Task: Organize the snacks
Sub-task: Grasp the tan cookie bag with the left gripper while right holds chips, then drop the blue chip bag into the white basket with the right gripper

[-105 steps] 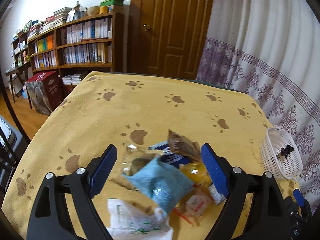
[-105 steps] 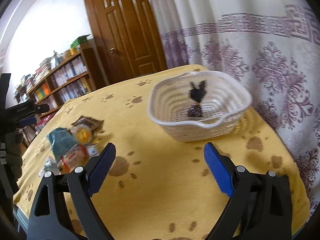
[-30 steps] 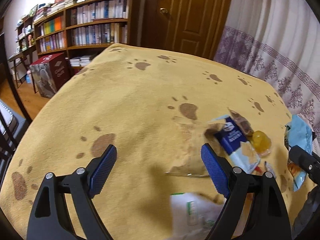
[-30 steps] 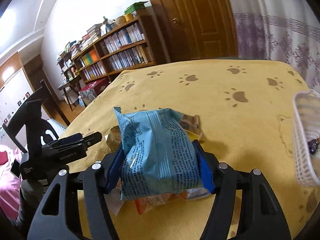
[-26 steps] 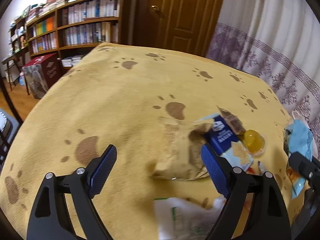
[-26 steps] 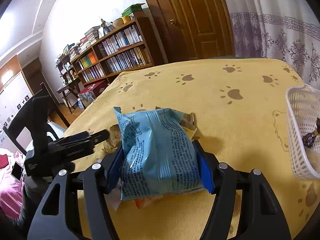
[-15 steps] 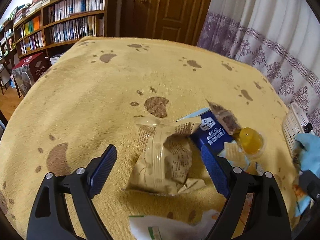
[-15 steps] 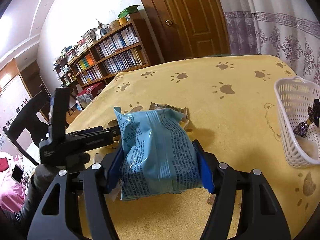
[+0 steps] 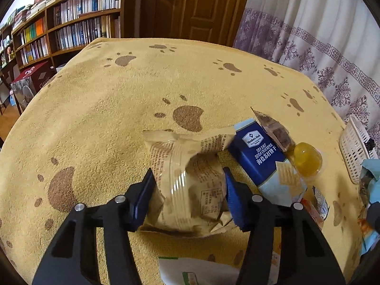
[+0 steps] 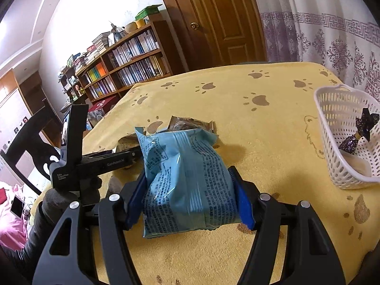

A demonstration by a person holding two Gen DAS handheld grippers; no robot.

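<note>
Left gripper (image 9: 188, 190): jaws closing, pads pressed on the tan packet (image 9: 190, 178) lying on the yellow cloth (image 9: 106, 118). Right gripper (image 10: 190, 190): blue bag (image 10: 185, 178) pinched above the cloth, basket (image 10: 342, 142) near, to its right.

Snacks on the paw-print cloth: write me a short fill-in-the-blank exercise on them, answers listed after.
1. The right gripper is clamped on a light ____ packet.
2. The left gripper, jaws closing, has a ____ packet between its pads.
3. The dark wrapped candies lie inside the white ____.
4. The navy pack beside the orange jelly cup reads sea salt soda ____.

Missing words: blue; tan; basket; crackers
</note>
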